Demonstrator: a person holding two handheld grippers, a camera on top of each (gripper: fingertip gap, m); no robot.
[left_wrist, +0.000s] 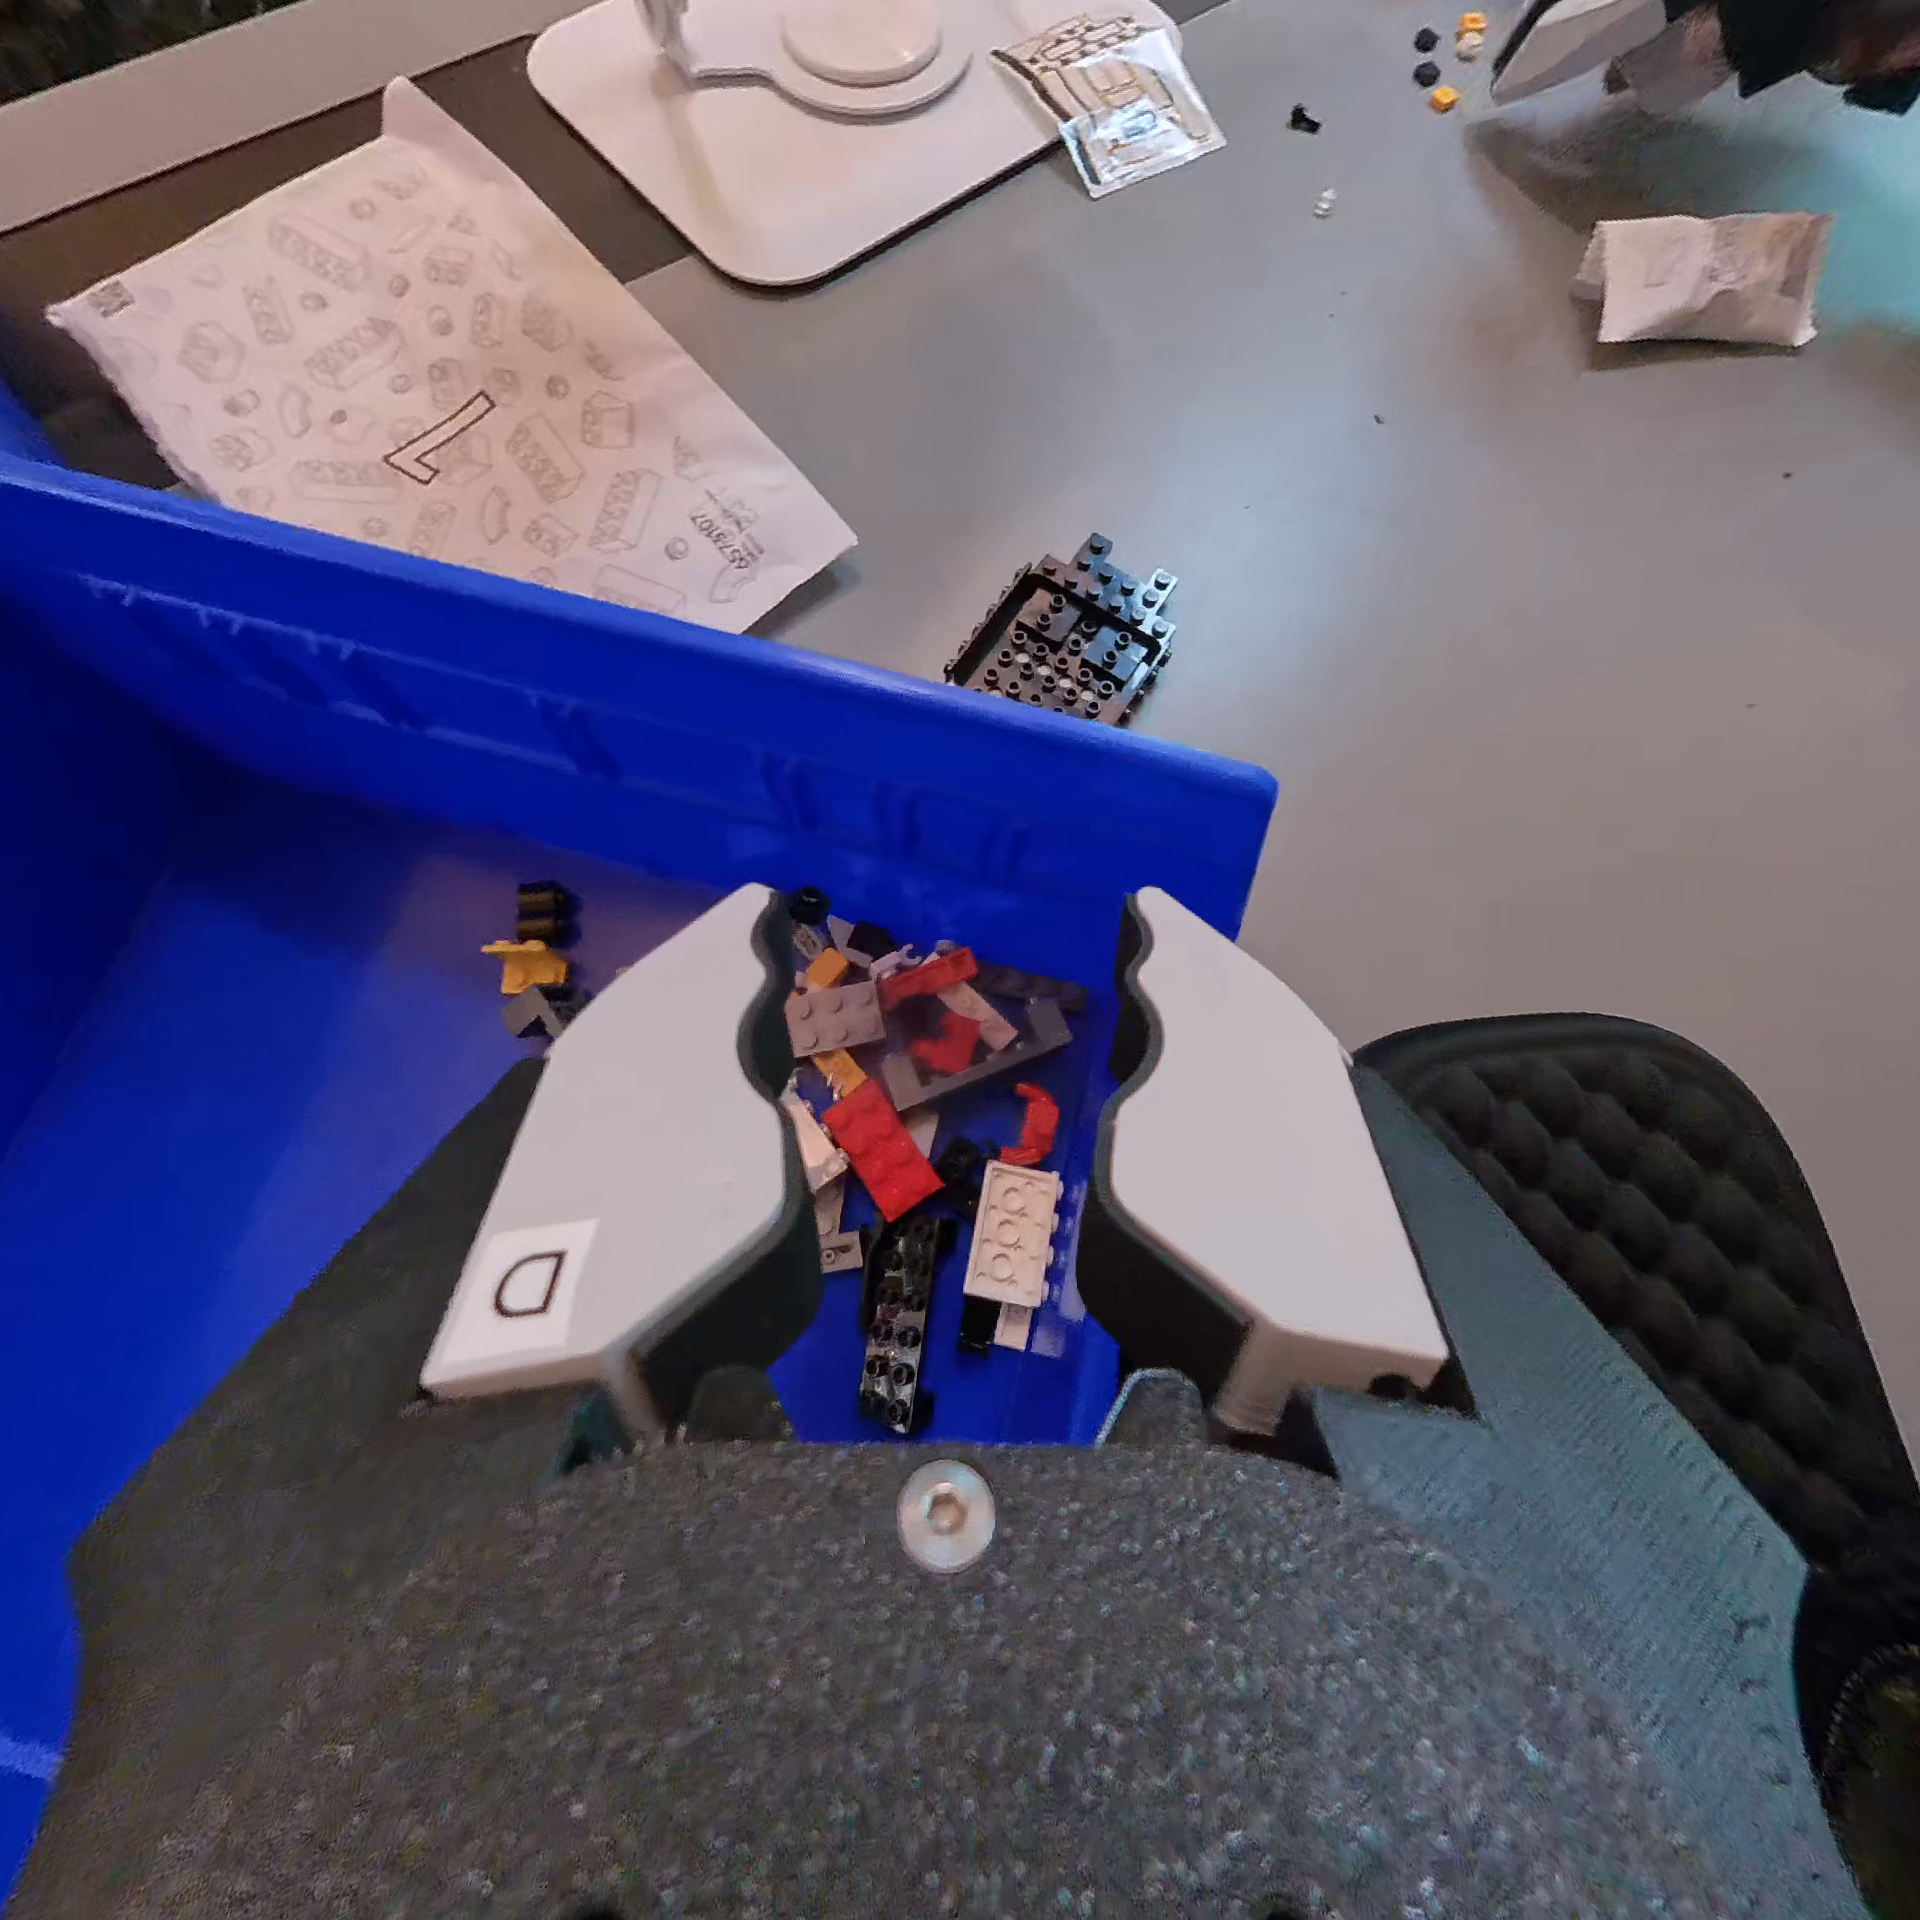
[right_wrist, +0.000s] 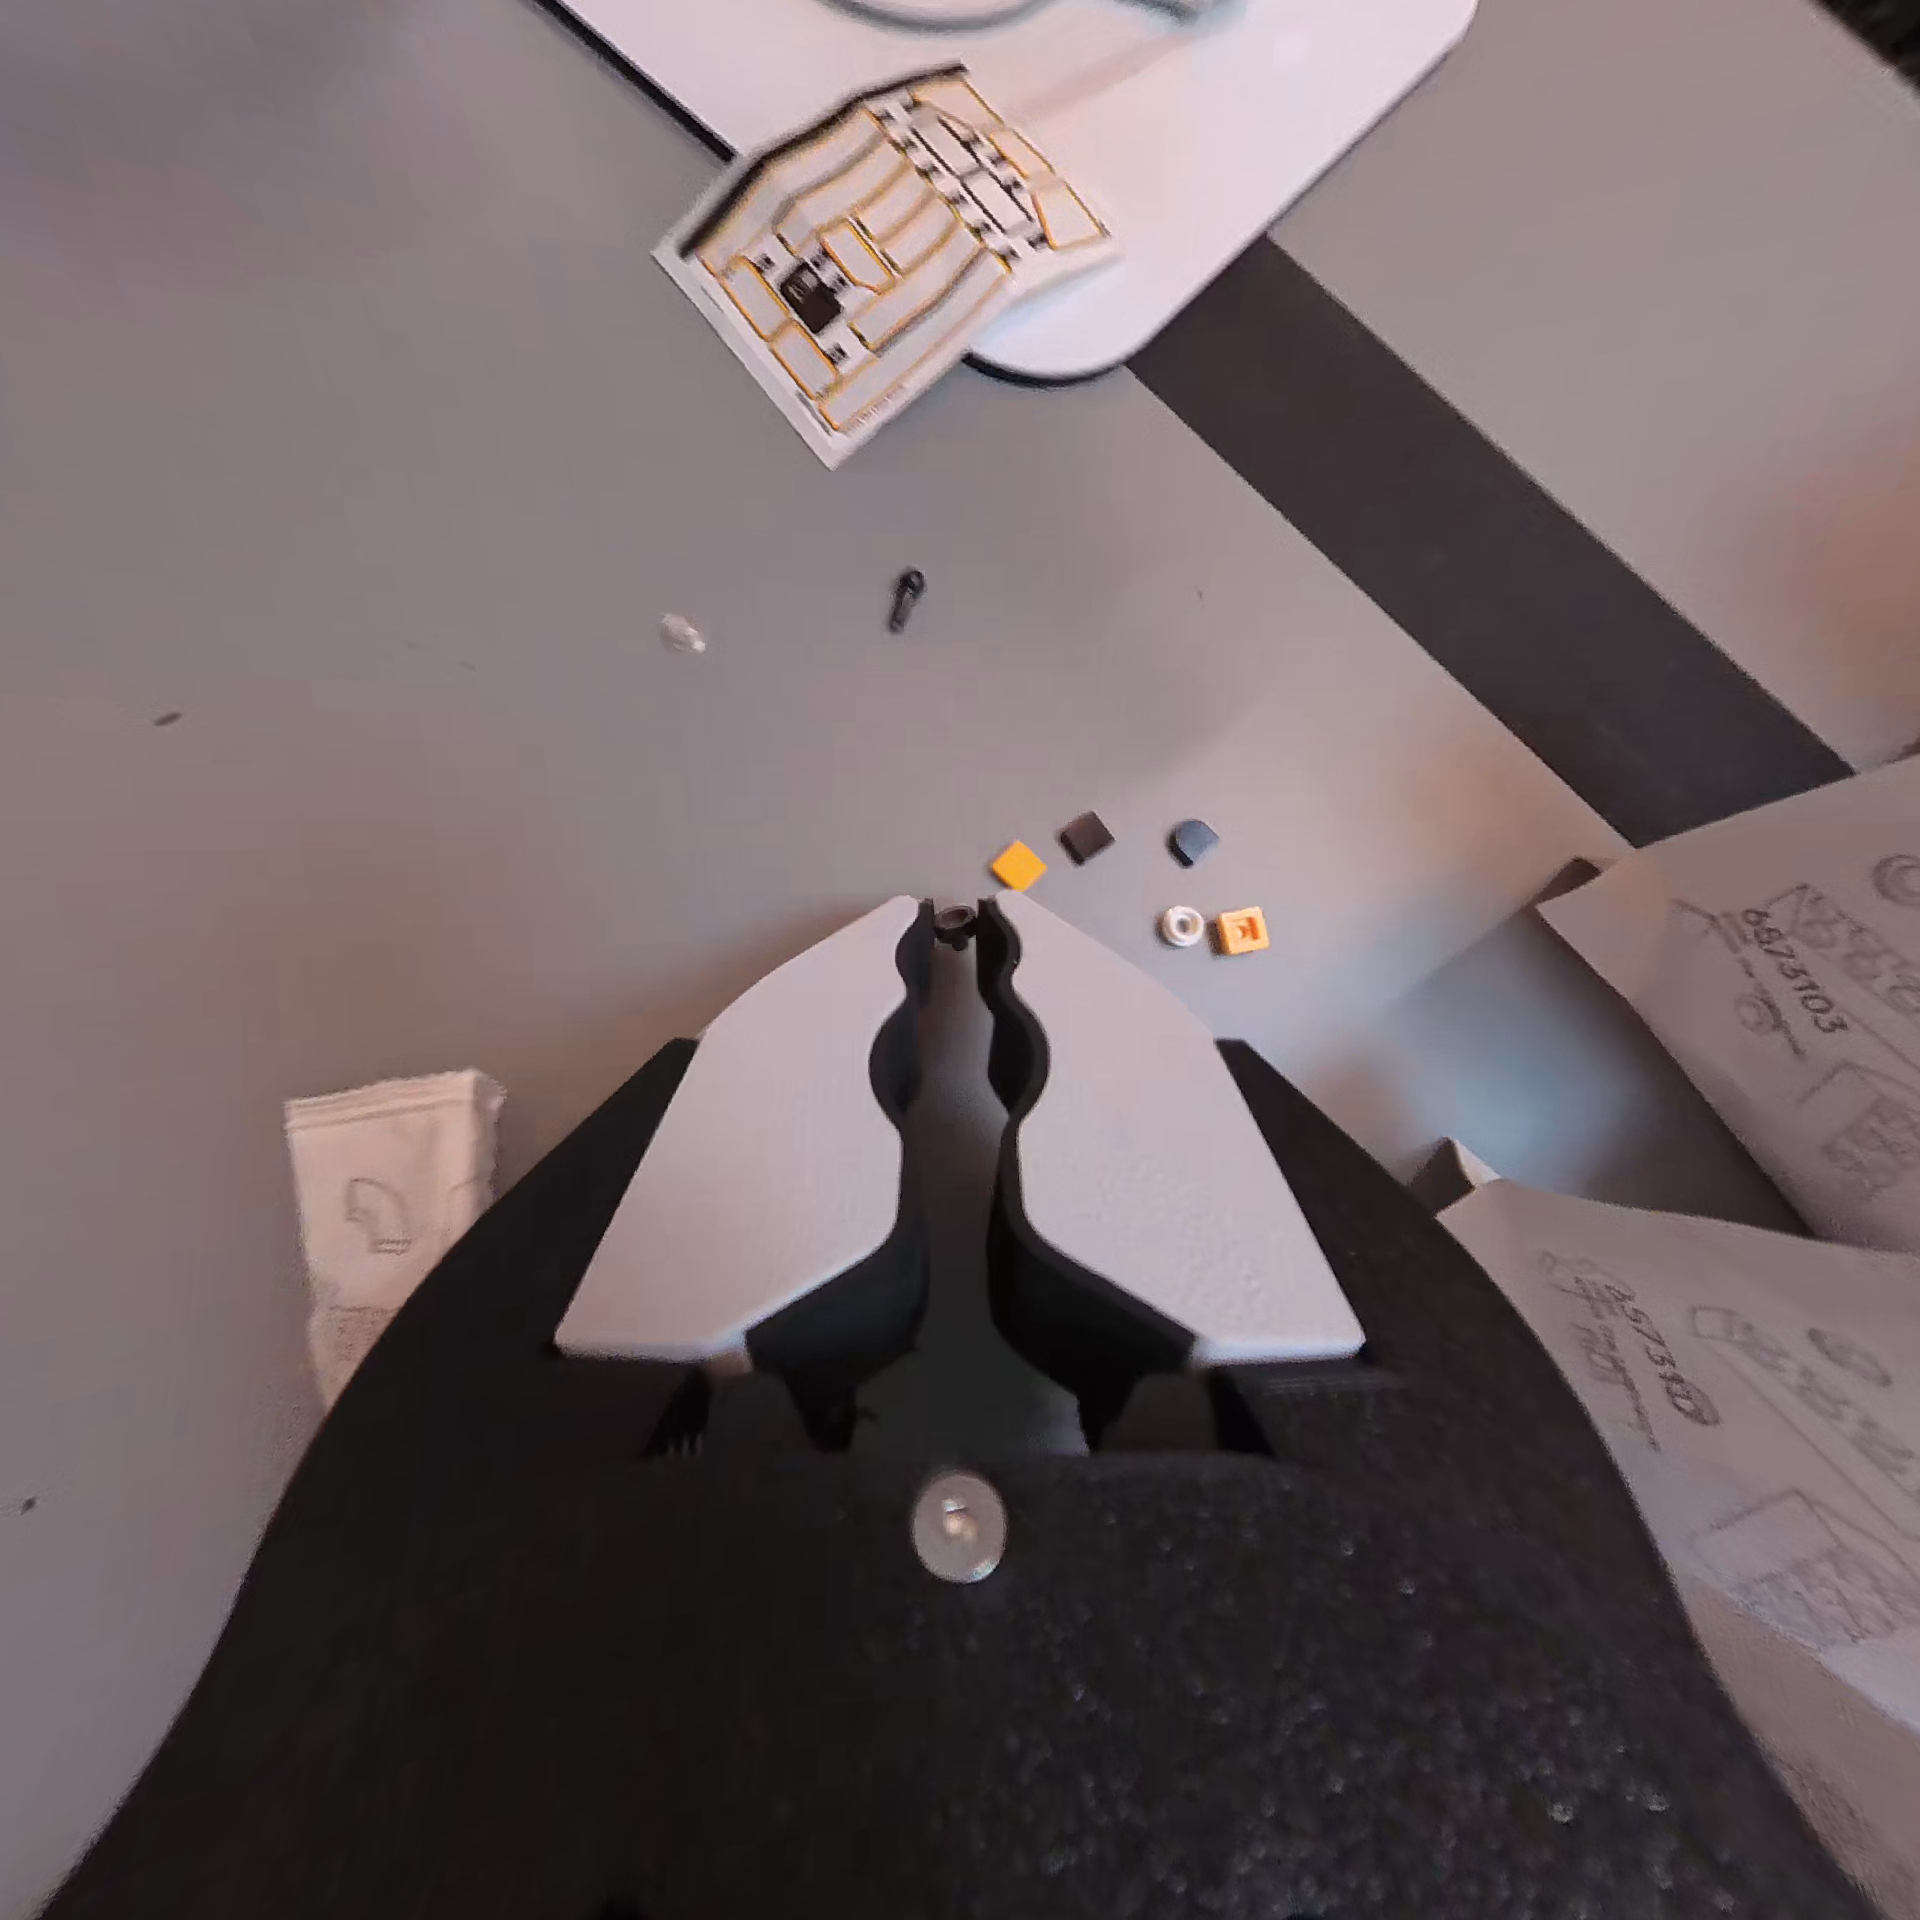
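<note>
Grey desk (right_wrist: 364, 520) carries everything, with a darker strip running across it. Over a blue bin (left_wrist: 623, 717) hangs the left gripper (left_wrist: 940, 935), its jaws wide apart and holding nothing; below and between them lies a heap of bricks (left_wrist: 914, 1101) in red, grey, white, black and yellow on the bin floor, and a few more bricks lie apart by the far wall. Beyond the bin's rim sit a black studded plate (left_wrist: 1075, 644), a printed paper bag (left_wrist: 436, 395) and a white stand base (left_wrist: 831, 135). Low over the desk is the right gripper (right_wrist: 954, 920), its jaws nearly together about a small dark round piece (right_wrist: 954, 923) at the very tips; whether they press it or only bracket it I cannot tell. Just beside the tips lie a yellow tile (right_wrist: 1018, 864), two dark tiles (right_wrist: 1087, 837), a white ring (right_wrist: 1181, 925) and an orange tile (right_wrist: 1243, 931). Farther off are a sticker sheet (right_wrist: 894, 260), a black pin (right_wrist: 906, 600) and a clear stud (right_wrist: 681, 632), with paper bags at both edges.
</note>
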